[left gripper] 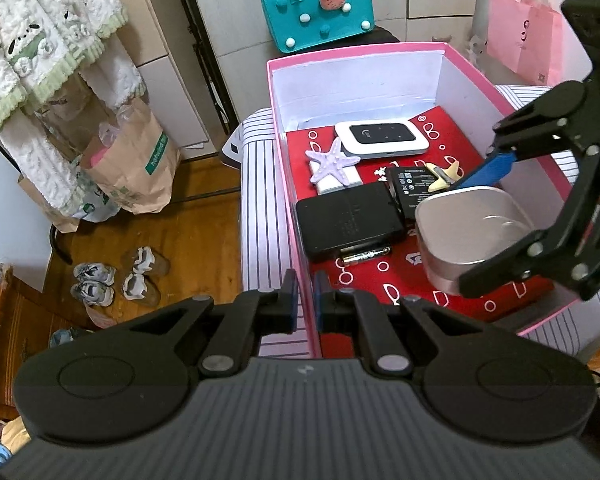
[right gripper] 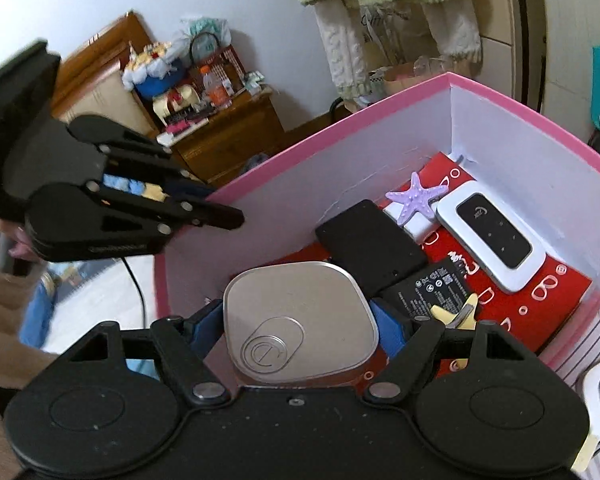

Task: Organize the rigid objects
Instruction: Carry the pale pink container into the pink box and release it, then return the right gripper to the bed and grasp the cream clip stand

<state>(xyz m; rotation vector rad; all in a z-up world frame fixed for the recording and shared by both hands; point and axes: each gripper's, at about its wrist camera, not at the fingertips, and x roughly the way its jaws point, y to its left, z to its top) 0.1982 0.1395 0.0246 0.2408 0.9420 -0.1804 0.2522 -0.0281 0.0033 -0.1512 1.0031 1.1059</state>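
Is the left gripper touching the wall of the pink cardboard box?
Touching: the left wrist view shows the left gripper closed on the pink cardboard box wall, one blue pad on each side.

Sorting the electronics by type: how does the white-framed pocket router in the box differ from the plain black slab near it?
The pocket router has a white frame around a glossy black panel with small icons; the black slab is matte black all over. The pocket router lies at the far end of the pink box, the black slab nearer the middle, resting over a battery. The black slab looks larger. Both are flat, rounded rectangles lying face up.
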